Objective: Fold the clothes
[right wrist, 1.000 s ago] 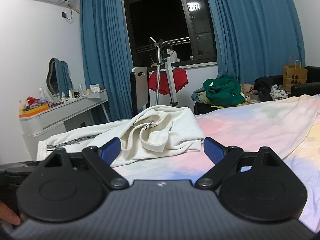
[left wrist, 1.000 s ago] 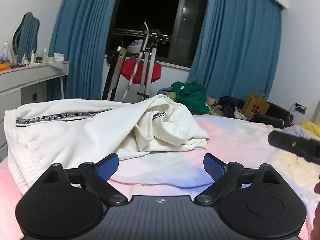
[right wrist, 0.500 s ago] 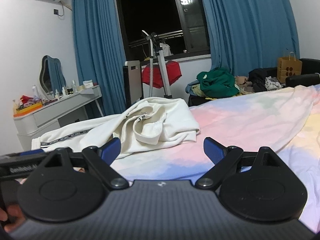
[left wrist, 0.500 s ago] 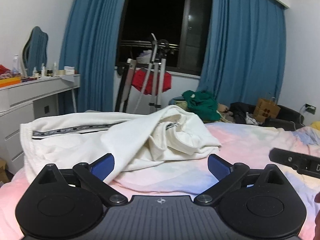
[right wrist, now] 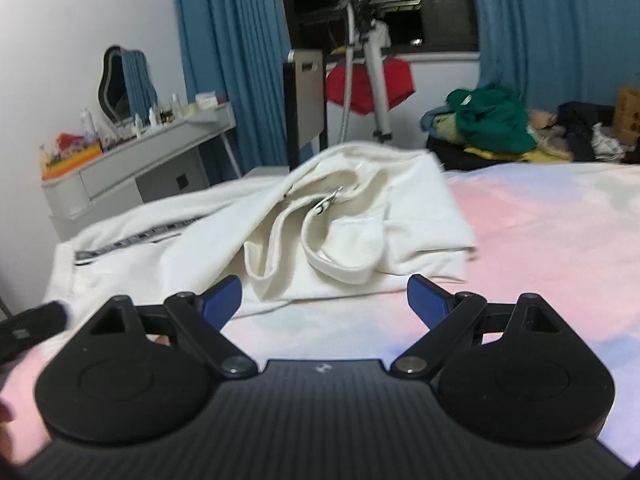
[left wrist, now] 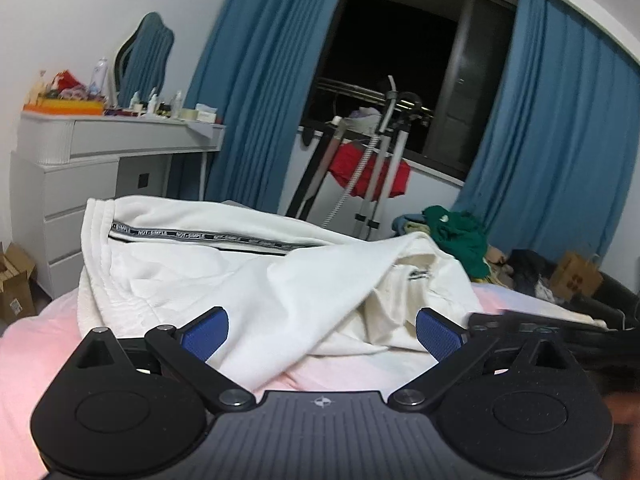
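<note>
The left claw [left wrist: 322, 334] stands wide and empty over the near edge of the white garment [left wrist: 248, 276]; its view alone shows the printed black band [left wrist: 200, 236] clearly. The right claw [right wrist: 324, 300], equally wide and empty, hangs just short of the garment [right wrist: 320, 224], whose crumpled, zippered folds it shows. The garment lies heaped at the bed's [right wrist: 540, 232] left end.

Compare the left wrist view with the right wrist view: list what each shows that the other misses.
Left wrist only: a cardboard box on the floor beside the white drawers, and the garment's ribbed hem.

Right wrist only: a grey panel behind the bed.

Both: the crumpled white garment on the pink sheet, the left gripper and right gripper open and empty, and the green clothes pile.
</note>
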The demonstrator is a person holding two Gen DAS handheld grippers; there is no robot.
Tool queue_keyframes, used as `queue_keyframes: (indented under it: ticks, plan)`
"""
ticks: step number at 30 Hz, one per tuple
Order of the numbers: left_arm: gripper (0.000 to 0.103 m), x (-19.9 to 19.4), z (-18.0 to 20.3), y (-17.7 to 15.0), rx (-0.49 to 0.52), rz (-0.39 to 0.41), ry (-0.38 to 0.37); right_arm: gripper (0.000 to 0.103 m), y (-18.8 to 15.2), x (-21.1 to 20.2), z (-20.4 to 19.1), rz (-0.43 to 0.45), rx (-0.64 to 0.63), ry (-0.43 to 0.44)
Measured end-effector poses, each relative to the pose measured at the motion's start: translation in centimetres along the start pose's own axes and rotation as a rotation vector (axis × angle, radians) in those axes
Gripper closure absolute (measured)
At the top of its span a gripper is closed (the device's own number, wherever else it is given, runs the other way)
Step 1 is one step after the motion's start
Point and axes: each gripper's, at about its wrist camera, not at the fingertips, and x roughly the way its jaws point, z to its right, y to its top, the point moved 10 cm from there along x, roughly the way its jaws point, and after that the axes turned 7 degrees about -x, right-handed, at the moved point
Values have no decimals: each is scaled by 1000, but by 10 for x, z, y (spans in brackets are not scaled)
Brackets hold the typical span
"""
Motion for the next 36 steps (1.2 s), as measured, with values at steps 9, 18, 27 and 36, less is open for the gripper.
queue_keyframes:
  ticks: [9,18,27,36]
  plan:
    - [2,48,-35,-7,-122,-26,15,12,-2,104,-25,-23,-147,-70]
    - [2,56,-40,-14,-127,-46,18,83,9,136,-30,-28,-247,-155]
    - [2,45,-38,-17,-94,-36,49,86,87,36,83,147,-124,-309]
    - [2,48,-24,-16,30,4,98,87,127,-37,288,235,132,-559]
